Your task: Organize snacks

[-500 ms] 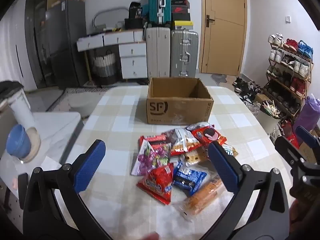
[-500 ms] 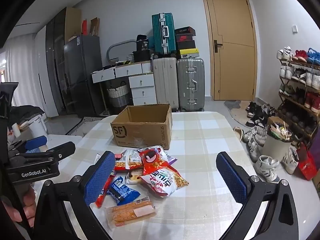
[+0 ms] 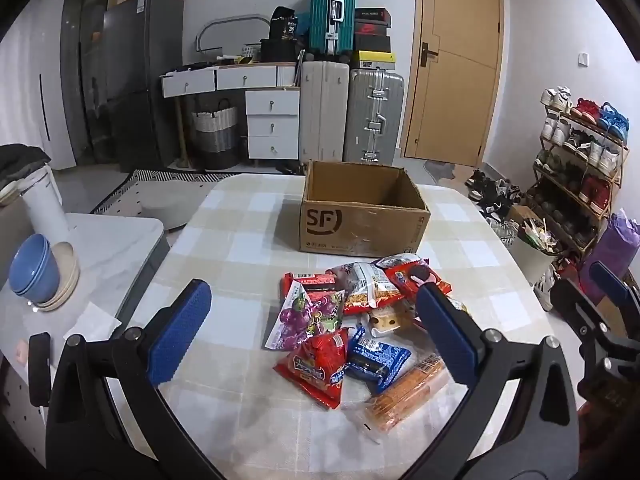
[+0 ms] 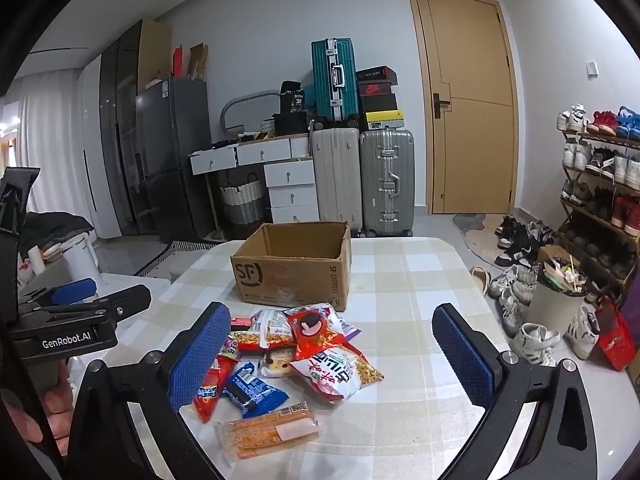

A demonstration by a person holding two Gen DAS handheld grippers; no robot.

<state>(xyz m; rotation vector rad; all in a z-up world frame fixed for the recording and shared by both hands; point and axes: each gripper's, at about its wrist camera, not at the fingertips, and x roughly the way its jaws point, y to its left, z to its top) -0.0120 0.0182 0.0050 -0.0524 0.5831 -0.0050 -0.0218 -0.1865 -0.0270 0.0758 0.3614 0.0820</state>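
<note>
A pile of snack packets lies on the checked table (image 3: 240,248): a red triangular bag (image 3: 320,364), a purple grape bag (image 3: 308,316), a blue cookie pack (image 3: 374,360), an orange cracker pack (image 3: 408,396) and a red-and-white noodle bag (image 4: 336,368). An open, empty SF cardboard box (image 3: 362,216) stands just behind the pile; it also shows in the right wrist view (image 4: 292,266). My left gripper (image 3: 316,340) is open and empty, hovering over the near side of the pile. My right gripper (image 4: 328,356) is open and empty, to the right of the left one.
A grey side table (image 3: 104,248) at the left carries stacked blue bowls (image 3: 34,270) and a white canister (image 3: 44,204). Suitcases (image 3: 352,120), drawers and a door stand behind. A shoe rack (image 3: 580,152) and a bin (image 4: 560,296) are on the right floor.
Both grippers have shifted only slightly; the views are nearly the same. Both stay open and the snacks have not moved.
</note>
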